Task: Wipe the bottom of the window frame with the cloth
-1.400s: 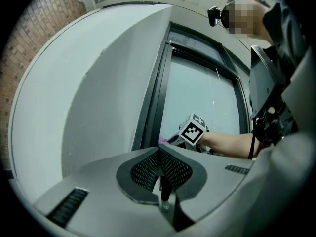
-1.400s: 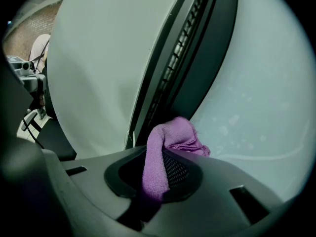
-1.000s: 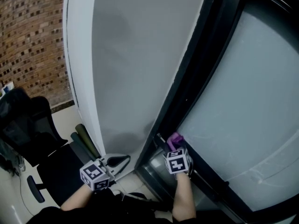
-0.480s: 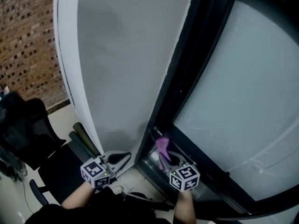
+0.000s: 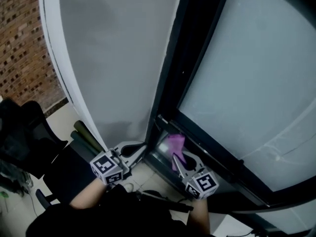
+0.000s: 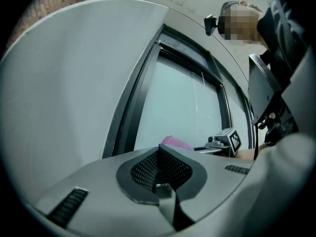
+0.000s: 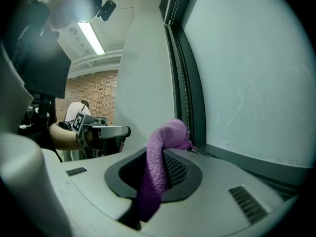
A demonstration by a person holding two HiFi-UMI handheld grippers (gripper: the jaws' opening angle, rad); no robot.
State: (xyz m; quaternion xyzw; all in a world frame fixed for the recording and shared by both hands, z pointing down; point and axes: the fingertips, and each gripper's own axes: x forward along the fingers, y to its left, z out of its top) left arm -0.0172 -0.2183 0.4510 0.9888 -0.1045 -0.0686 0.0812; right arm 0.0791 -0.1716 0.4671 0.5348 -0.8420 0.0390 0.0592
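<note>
**Purple cloth at the bottom corner of the frame**

My right gripper (image 5: 177,160) has the purple cloth (image 5: 175,144) clamped. In the right gripper view the jaws are pinched together on it: a strip of knit fabric runs up out of them and bunches into a rounded wad past the tips.

From the head view, that wad sits low at the left end of the window frame's bottom rail (image 5: 217,158), right by the corner where the dark upright (image 5: 168,83) comes down to meet it. The cloth is up against the rail there, though I can't tell how firmly it presses. The frosted glass pane (image 5: 247,83) rises above it.

My left gripper (image 5: 129,151) is off to the left, apart from the frame, down at the foot of the grey wall panel (image 5: 113,58). The left gripper view shows its jaws closed together with nothing between them. Past its tips, that same view catches a sliver of purple and the right gripper's marker cube beside the frame.

Further left there's a brick wall (image 5: 19,43), with a dark chair (image 5: 24,127) below it.
</note>
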